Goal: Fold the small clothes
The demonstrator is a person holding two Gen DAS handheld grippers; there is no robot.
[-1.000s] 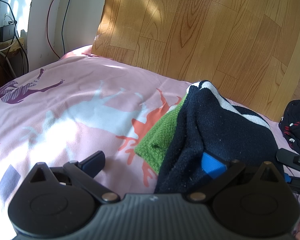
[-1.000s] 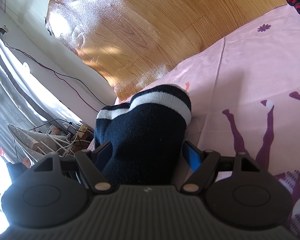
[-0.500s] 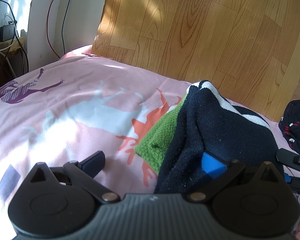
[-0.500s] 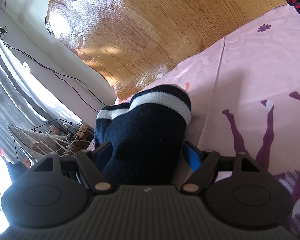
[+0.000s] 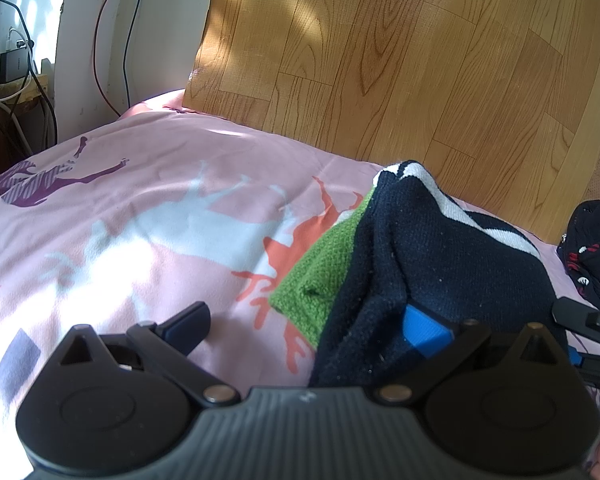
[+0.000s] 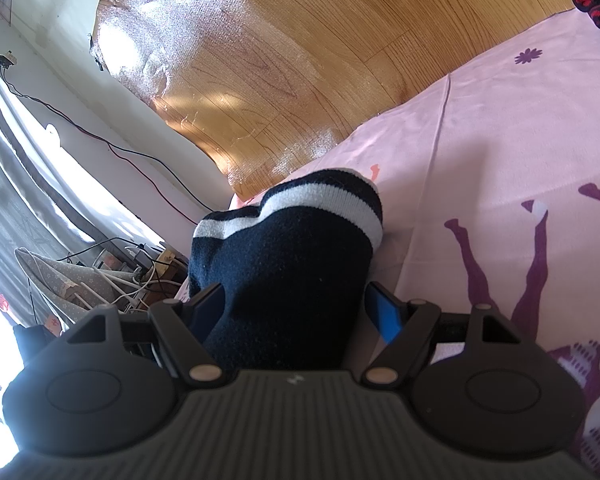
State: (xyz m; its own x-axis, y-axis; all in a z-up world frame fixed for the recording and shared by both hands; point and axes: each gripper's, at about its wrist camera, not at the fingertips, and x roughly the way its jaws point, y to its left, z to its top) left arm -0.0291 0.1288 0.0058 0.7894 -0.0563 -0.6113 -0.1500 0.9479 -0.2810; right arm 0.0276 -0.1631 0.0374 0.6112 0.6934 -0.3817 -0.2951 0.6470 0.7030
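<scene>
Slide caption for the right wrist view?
Right tool straddles a navy, white-striped sock on the pink printed sheet.

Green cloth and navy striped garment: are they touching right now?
Touching. In the left wrist view the navy striped garment lies over the right edge of the green cloth, with no pink sheet showing between them.

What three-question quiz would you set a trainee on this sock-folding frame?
1. True or false: the navy sock lies between the right gripper fingers.
2. Which colour is the cloth beside the navy sock? A red, B green, C yellow.
3. What surface are the clothes on?

Key: 1 true; 2 B; 3 a pink printed bedsheet.
</scene>
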